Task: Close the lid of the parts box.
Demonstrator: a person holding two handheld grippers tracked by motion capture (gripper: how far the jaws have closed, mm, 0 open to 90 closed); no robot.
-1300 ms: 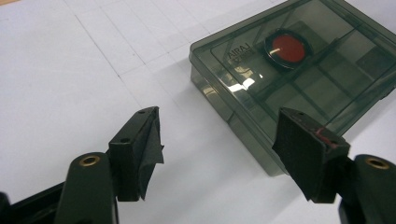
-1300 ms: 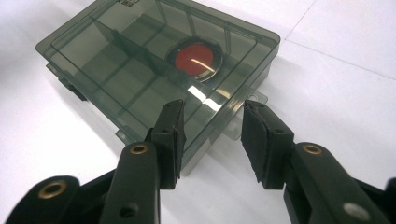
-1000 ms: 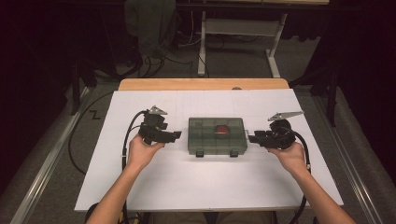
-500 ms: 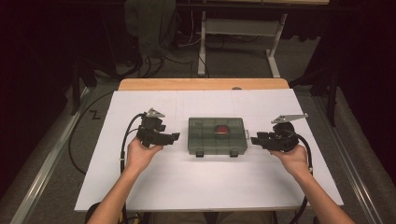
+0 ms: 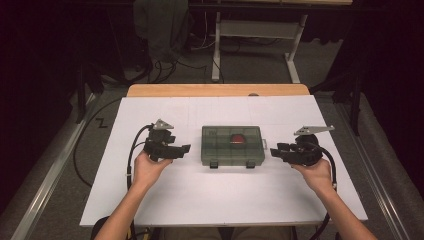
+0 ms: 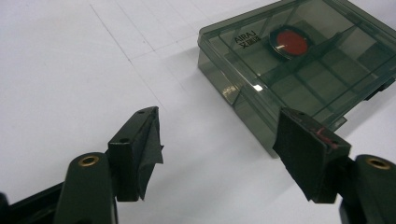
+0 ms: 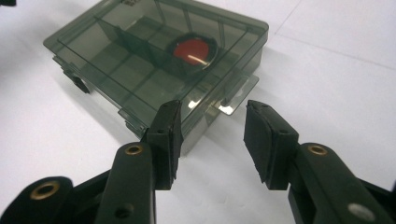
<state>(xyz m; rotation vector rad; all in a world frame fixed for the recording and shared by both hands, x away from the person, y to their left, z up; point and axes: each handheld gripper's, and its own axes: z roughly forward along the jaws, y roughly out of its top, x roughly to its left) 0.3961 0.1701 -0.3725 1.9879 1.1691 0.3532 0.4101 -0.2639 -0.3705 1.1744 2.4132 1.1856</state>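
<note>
Closed smoke-grey compartment box (image 5: 233,146) with a red disc (image 5: 238,138) inside, lying on the white table (image 5: 200,195) between the left gripper (image 5: 186,148) and the right gripper (image 5: 273,150), both with jaws spread, empty, just beside its short ends.

A white, matte worktop (image 5: 150,200) fills the near middle, with a light wooden strip (image 5: 217,90) along its far edge. Grey carpeted floor (image 5: 260,65) lies beyond and to both sides. At the far middle stands a white metal table frame (image 5: 260,30); left of it hangs a dark grey-green cloth (image 5: 160,25), with black cables (image 5: 170,70) on the floor beneath. The far corners are dark.
</note>
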